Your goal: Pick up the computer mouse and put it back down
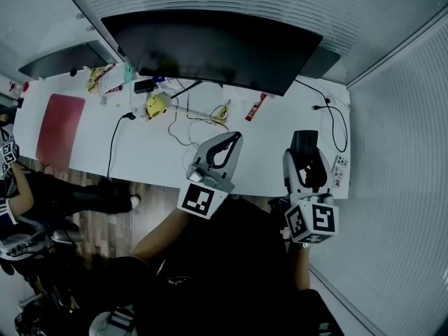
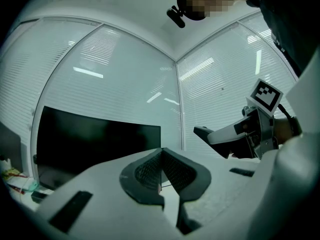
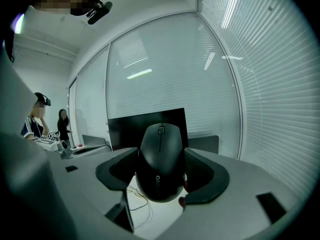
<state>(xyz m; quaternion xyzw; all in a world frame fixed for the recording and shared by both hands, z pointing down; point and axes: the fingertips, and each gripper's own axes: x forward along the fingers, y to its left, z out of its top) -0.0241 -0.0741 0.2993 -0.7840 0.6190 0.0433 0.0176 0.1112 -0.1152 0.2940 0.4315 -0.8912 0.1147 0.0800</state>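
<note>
A black computer mouse [image 3: 160,159] sits gripped between the dark pads of my right gripper [image 3: 160,153], its scroll wheel pointing away from the camera. In the head view the right gripper [image 1: 306,152] holds the mouse [image 1: 312,168] over the right end of the white table [image 1: 161,152], near its front edge. My left gripper [image 1: 231,140] hovers over the middle of the front edge. Its pads meet at the tips with nothing between them [image 2: 161,154]. The right gripper [image 2: 220,134] shows to the left gripper's right.
A wide dark monitor [image 1: 210,47] stands at the back of the table. Loose cables [image 1: 185,124], a yellow object [image 1: 155,105] and small clutter lie in front of it. A red mat [image 1: 59,128] lies far left. Blinds and glass walls close the right side. People [image 3: 37,124] stand far left.
</note>
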